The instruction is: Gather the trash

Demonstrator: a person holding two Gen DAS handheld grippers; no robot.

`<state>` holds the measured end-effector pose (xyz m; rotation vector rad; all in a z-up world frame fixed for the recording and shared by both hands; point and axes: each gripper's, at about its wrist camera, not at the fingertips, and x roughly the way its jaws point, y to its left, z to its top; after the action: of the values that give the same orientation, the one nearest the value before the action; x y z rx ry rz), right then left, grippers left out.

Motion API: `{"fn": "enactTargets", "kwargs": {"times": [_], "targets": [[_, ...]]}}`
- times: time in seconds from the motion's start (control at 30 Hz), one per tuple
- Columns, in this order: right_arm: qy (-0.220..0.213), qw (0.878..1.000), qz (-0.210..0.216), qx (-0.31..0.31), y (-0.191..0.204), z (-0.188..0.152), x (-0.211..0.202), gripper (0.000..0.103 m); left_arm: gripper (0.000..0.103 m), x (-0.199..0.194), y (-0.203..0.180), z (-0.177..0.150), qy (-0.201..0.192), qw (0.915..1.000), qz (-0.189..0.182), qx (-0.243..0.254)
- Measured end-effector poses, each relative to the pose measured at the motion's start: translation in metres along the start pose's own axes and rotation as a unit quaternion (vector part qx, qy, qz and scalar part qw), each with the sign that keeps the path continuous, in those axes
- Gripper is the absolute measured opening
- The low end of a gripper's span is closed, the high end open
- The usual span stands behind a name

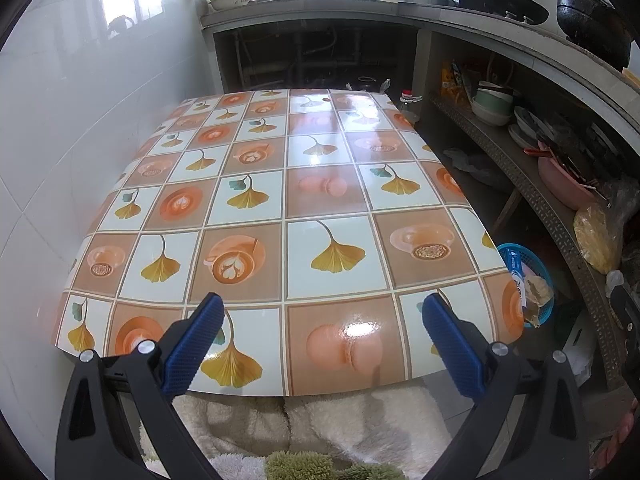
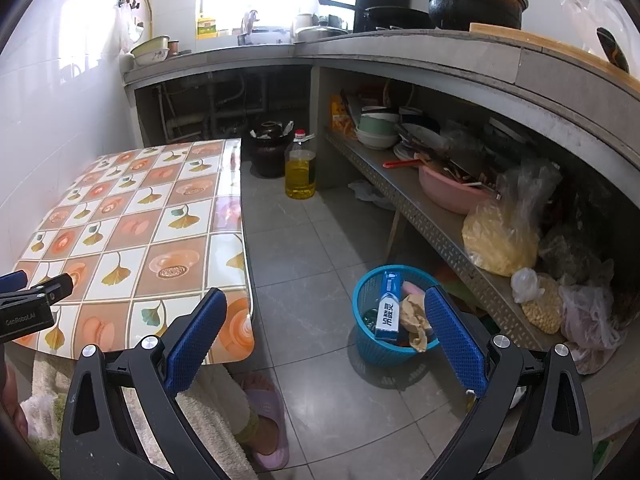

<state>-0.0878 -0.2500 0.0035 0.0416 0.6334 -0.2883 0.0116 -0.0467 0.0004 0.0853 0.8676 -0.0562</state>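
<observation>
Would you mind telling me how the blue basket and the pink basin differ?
The blue basket stands on the floor; the pink basin sits on the shelf. The basket is mesh-walled and holds trash; the basin is solid and holds utensils. Both are round, open-topped plastic containers.

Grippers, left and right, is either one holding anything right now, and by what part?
Nothing is held. The left gripper and the right gripper are both open and empty.
</observation>
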Motion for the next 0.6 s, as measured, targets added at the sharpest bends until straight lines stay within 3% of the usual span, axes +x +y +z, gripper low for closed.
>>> {"fn": "enactTargets", "kwargs": {"times": [0.6], "targets": [[-0.001,1.000,0.000,0.000,0.0012,0.0008,-0.0002,0.095,0.097,0.0001,-0.0001,0.0003,0.000,1.0000,0.000,0.000]]}}
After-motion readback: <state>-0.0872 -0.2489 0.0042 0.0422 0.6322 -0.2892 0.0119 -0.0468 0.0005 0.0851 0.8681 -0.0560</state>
